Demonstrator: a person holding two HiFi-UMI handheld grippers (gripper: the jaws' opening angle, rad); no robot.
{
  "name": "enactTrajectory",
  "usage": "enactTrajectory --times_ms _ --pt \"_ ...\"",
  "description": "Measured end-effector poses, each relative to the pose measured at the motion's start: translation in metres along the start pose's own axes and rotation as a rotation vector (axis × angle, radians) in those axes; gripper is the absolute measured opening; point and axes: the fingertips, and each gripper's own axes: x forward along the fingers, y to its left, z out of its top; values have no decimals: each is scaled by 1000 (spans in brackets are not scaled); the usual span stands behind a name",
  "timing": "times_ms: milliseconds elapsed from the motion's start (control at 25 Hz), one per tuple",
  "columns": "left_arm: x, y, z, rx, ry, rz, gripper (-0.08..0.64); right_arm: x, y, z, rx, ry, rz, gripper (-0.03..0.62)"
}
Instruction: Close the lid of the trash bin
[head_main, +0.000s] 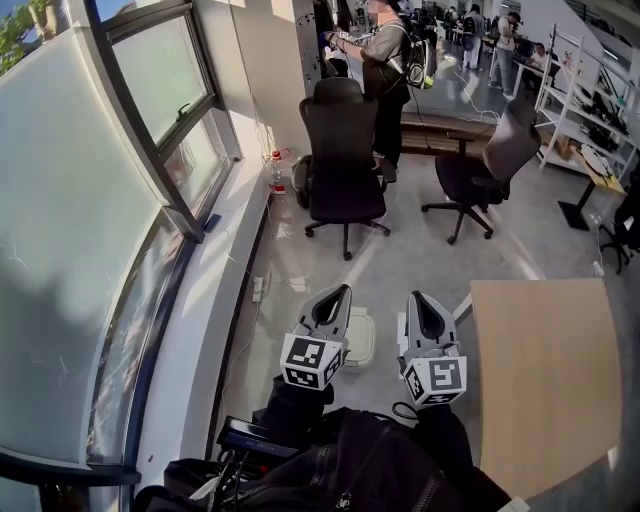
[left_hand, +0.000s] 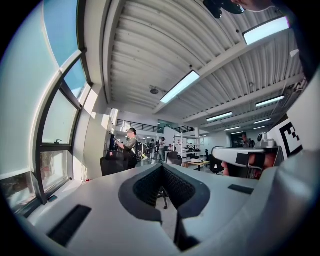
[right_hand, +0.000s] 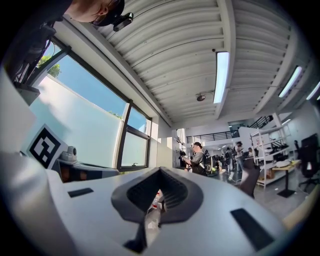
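Both grippers are hovering side by side at chest height, pointing forward and out over the floor, not touching anything.

Left gripper (head_main: 339, 293) (left_hand: 161, 168): fingers are sitting together, tips meeting, nothing between them. Only floor and a chair leg far behind are showing through the hollow between the pads.

Right gripper (head_main: 419, 298) (right_hand: 160, 171): same, fingers are pressing tip to tip and gripping nothing. A distant bottle (right_hand: 154, 199) is showing through the hollow.

Trash bin (head_main: 361, 341): white, sitting on the grey floor well below the grippers. In the head view it is appearing in the gap between the two grippers, with the left gripper covering its left edge. Neither gripper is touching it. From this angle I can't tell whether the lid is up or down. Neither gripper view is picking up the bin; both are looking out across the room.

Around it:
- Wooden surface (head_main: 545, 380) is sitting to the right of the bin, beside the right gripper.
- Black office chair (head_main: 343, 150) is standing farther ahead near the window wall (head_main: 150, 90), and a second dark chair (head_main: 480, 165) is to its right.
- The bottle (head_main: 277, 172), red-capped, is standing on the floor by the wall, left of the black chair.
- A person (head_main: 385, 55) with a backpack is standing behind the black chair, facing away.
- White shelving (head_main: 590, 95) is running along the far right.
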Motion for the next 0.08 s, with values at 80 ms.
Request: enactTrajectory --times_ms 80 --pt "-2 0 3 9 -8 -6 2 -1 4 2 -6 -4 -2 5"
